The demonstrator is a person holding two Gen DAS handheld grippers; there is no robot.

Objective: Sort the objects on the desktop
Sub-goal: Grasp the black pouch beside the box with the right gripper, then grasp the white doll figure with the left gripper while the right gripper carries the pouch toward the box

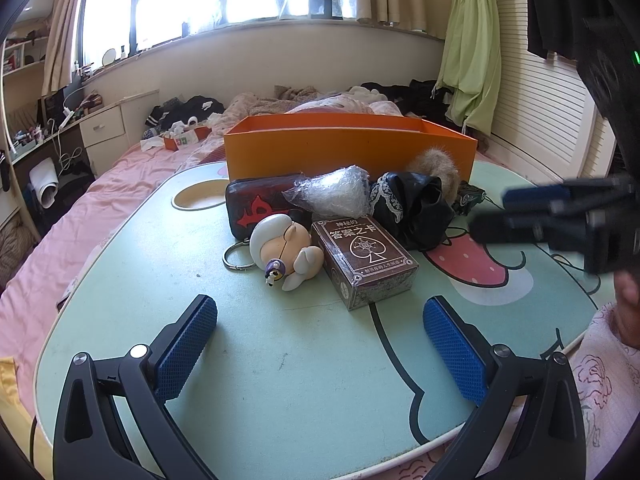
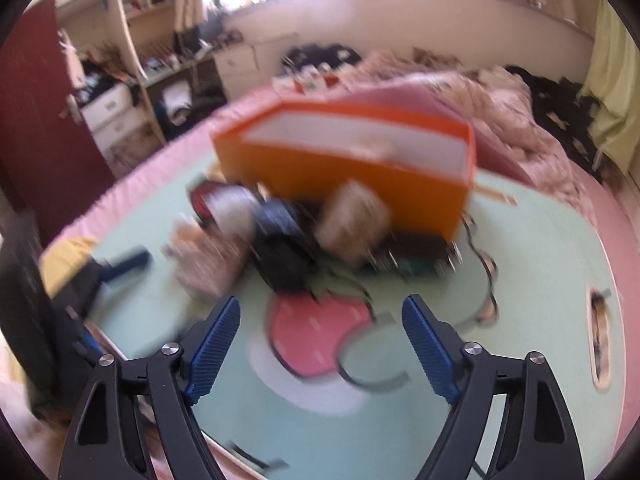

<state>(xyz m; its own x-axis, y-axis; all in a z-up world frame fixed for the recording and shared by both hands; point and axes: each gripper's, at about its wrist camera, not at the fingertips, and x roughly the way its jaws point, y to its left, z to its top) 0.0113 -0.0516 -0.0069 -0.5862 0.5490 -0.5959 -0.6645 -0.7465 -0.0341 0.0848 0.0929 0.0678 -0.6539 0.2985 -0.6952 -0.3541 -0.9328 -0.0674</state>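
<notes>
desktop objects lie heaped at the middle of a mint-green worktop [image 1: 120, 280] set on a bed, just in front of an open orange box [image 1: 348, 148] at its far side. left to right in the left wrist view: a metal ring [image 1: 236, 258] beside a pale doll figure [image 1: 286, 250] lying on its side; behind them a dark case with red marking [image 1: 252, 208]; a crumpled clear plastic bag [image 1: 332, 192] resting on the case; a brown card box [image 1: 364, 262] with a spade emblem, nearest of the heap; a black crumpled bag [image 1: 416, 210]; a tan fur ball [image 1: 436, 164] against the orange box; a small dark green item [image 1: 470, 196].

left hand-held gripper [image 1: 320, 344]: jaws spread wide over bare worktop, nothing between them, near of the heap. right hand-held gripper [image 2: 320, 348]: jaws apart and empty, above the strawberry print [image 2: 316, 332]; its view is blurred.
</notes>
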